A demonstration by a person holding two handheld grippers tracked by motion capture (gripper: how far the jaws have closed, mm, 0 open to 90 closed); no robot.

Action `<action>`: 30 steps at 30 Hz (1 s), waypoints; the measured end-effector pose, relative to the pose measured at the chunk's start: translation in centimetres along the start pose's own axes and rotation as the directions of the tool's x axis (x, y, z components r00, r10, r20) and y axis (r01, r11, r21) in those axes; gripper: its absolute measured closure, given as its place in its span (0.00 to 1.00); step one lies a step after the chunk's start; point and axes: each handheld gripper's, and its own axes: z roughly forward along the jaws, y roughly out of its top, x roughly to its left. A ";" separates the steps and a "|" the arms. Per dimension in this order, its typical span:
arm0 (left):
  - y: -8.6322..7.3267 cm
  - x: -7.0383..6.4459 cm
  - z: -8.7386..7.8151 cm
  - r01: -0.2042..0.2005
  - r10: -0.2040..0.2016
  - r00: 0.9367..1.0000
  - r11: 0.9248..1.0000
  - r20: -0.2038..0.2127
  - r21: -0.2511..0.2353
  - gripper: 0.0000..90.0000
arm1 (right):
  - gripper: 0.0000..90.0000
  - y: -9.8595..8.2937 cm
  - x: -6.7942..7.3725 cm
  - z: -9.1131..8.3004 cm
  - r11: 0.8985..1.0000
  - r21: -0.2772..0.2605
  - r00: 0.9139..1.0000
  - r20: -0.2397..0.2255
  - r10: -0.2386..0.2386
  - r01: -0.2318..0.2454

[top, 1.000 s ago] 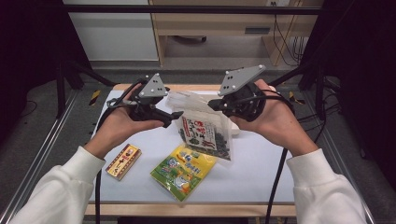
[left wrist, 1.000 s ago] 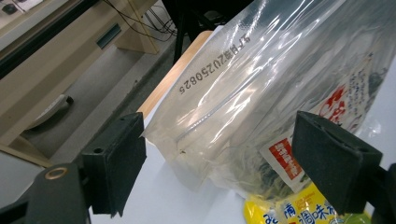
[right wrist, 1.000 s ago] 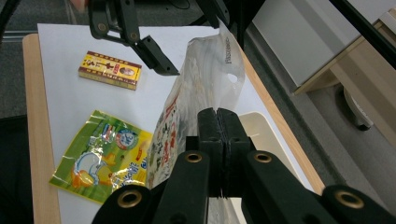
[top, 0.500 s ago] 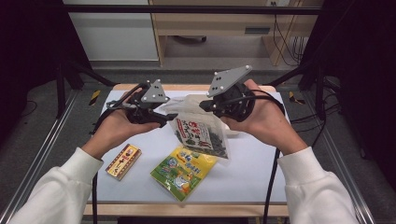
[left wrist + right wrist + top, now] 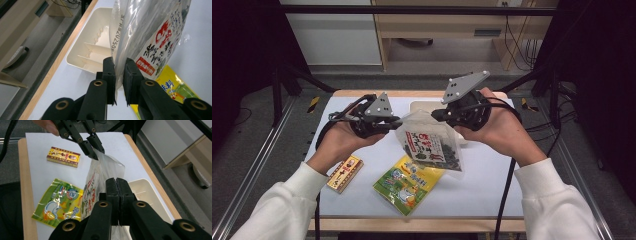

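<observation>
A clear bag of dark snack with red and black print (image 5: 432, 147) hangs above the white table mat, held by its top edge from both sides. My left gripper (image 5: 398, 122) is shut on the bag's left top corner; in the left gripper view its jaws (image 5: 119, 73) pinch the film of the bag (image 5: 150, 37). My right gripper (image 5: 435, 115) is shut on the right part of the top edge, where its jaws (image 5: 116, 187) meet on the bag (image 5: 100, 177). The left gripper (image 5: 98, 153) also appears beyond the bag in the right gripper view.
A yellow-green snack packet (image 5: 409, 182) lies flat under the bag. To its left, a small yellow box (image 5: 344, 172) rests near the person's left wrist. Behind the bag, near the table's far edge, stands a white divided tray (image 5: 419, 106).
Both hands have shifted slightly left and closer together with the bag still held between them. The bag now hangs tilted, its top film bunched.
</observation>
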 end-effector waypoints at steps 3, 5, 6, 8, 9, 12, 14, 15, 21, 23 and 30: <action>0.0 -0.1 -0.1 0.000 0.000 1.000 1.000 0.009 -0.006 0.91 | 0.99 -0.2 -0.1 -0.1 1.000 0.015 1.000 -0.009 0.004 -0.004; 0.1 -0.2 -0.2 0.005 -0.005 1.000 1.000 0.006 -0.010 0.91 | 0.99 -0.3 -0.1 -0.1 1.000 0.019 1.000 -0.010 0.008 -0.008; 0.1 -0.2 -0.2 0.005 -0.005 1.000 1.000 0.006 -0.010 0.91 | 0.99 -0.4 -0.1 -0.1 1.000 0.023 1.000 -0.010 0.009 -0.009; 0.4 -0.5 -0.3 -0.011 0.011 1.000 1.000 -0.007 0.003 0.92 | 0.98 -0.6 -0.2 0.0 0.999 0.035 1.000 -0.013 0.011 -0.011; 0.4 -0.5 -0.3 -0.011 0.011 1.000 1.000 -0.007 0.003 0.92 | 0.98 -0.7 -0.2 0.0 0.999 0.041 1.000 -0.018 0.013 -0.013; 0.4 -0.6 -0.3 -0.024 0.024 1.000 1.000 -0.008 -0.003 0.92 | 0.93 -1.0 -0.4 0.1 0.999 0.046 1.000 -0.019 0.023 -0.022; 0.5 -0.6 -0.3 -0.026 0.026 1.000 1.000 -0.007 -0.003 0.92 | 0.90 -1.2 -0.4 0.2 0.998 0.048 0.999 -0.028 0.031 -0.029; 0.5 -0.6 -0.3 -0.026 0.026 1.000 1.000 -0.004 -0.003 0.92 | 0.89 -1.3 -0.4 0.3 0.998 0.053 0.999 -0.029 0.033 -0.031; 0.6 -0.8 -0.5 -0.053 0.053 0.999 0.999 -0.001 -0.011 0.93 | 0.80 -1.5 -0.6 0.9 0.994 0.106 0.999 -0.039 0.029 -0.024; 0.7 -0.9 -0.5 -0.056 0.056 0.998 0.998 -0.001 -0.014 0.93 | 0.77 -1.6 -0.7 1.1 0.993 0.119 0.998 -0.047 0.029 -0.023; 1.0 -1.1 -0.5 -0.077 0.077 0.997 0.997 -0.005 -0.009 0.93 | 0.71 -1.8 -0.9 2.3 0.980 0.199 0.997 -0.072 0.040 -0.025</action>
